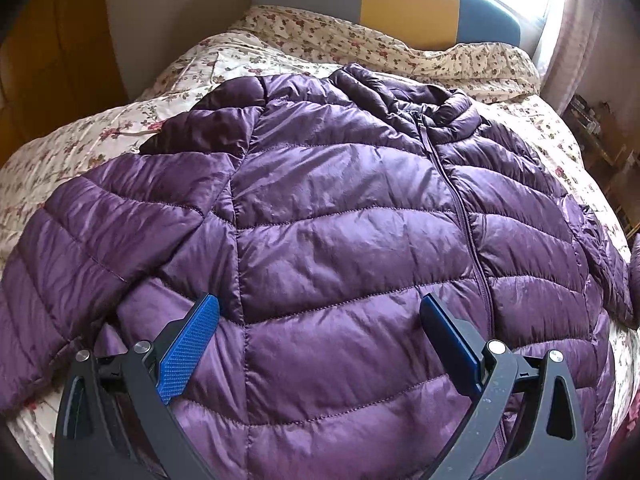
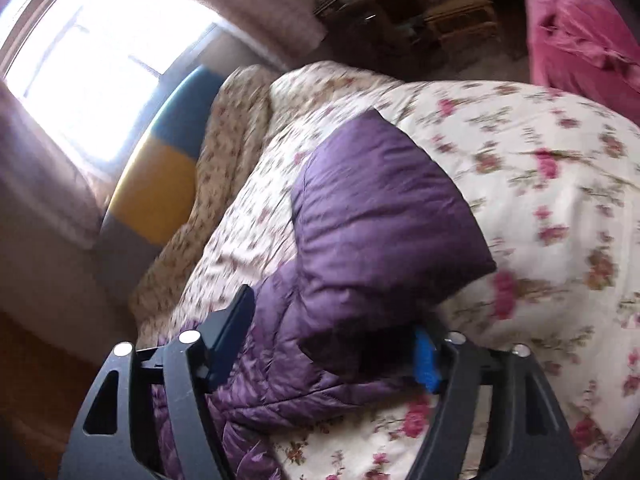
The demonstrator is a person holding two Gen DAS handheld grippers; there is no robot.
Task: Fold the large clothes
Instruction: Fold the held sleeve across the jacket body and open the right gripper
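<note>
Hovering our left gripper (image 1: 320,312), jaws spread wide and empty, over the purple jacket (image 1: 340,216) lying on the floral bedspread (image 1: 100,136). Our right gripper (image 2: 332,340) straddles its sleeve (image 2: 384,216), jaws wide apart.

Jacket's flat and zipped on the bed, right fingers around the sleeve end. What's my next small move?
Probably close the right gripper on the sleeve and carry it across the jacket front. The sleeve end lies between the open fingers, out over the floral quilt, not yet folded in. The left gripper hovers open over the lower front, free to hold the body down.
</note>
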